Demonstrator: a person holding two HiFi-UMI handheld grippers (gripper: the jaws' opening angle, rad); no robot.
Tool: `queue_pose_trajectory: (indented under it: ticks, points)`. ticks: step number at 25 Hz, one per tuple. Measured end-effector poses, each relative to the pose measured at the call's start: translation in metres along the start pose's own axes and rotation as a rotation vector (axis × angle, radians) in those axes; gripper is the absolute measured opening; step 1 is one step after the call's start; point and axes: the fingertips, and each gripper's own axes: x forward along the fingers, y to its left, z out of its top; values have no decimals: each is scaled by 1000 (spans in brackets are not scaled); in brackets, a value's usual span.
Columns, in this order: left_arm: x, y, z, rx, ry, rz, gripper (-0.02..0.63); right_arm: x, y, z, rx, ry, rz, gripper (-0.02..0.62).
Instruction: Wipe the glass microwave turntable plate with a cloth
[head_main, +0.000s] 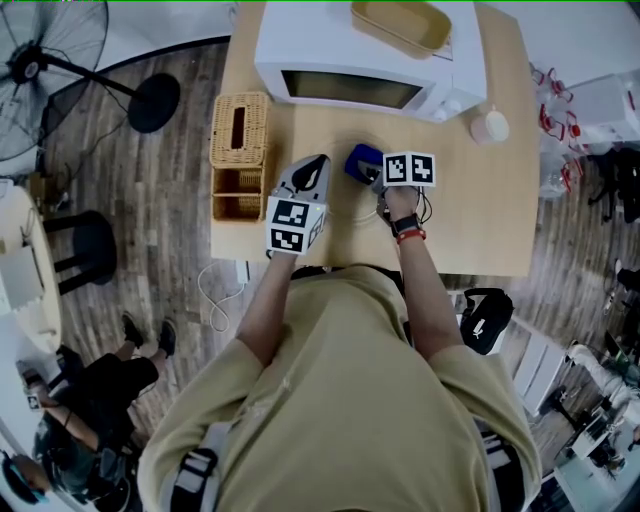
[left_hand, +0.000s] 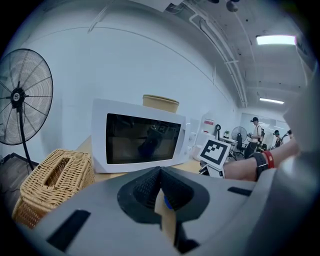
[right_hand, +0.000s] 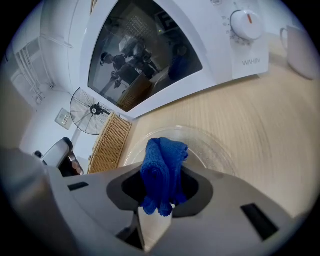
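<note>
My right gripper (right_hand: 161, 195) pinches the soft cloth (right_hand: 164, 160) above the slick, fragile glass plate (right_hand: 215, 147) lying at twelve o'clock on the table (right_hand: 265, 110), while my left gripper (left_hand: 161, 190), fingers pressed together and seemingly empty, could steady its rim.

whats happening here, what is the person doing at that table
A person at a wooden table holds a gripper in each hand. The right gripper is clamped on a bunched blue cloth and holds it over a clear glass turntable plate, which lies on the table in front of the closed microwave. Whether the cloth touches the glass is unclear. The left gripper is beside it, jaws together, nothing visible between them.
</note>
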Motion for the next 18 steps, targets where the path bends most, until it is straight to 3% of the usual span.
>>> queue_pose_trajectory:
  ticks: [18]
  points:
    - [4,-7,1,9,3,-20,20,-40,-42,-4,5,-14,-96,121]
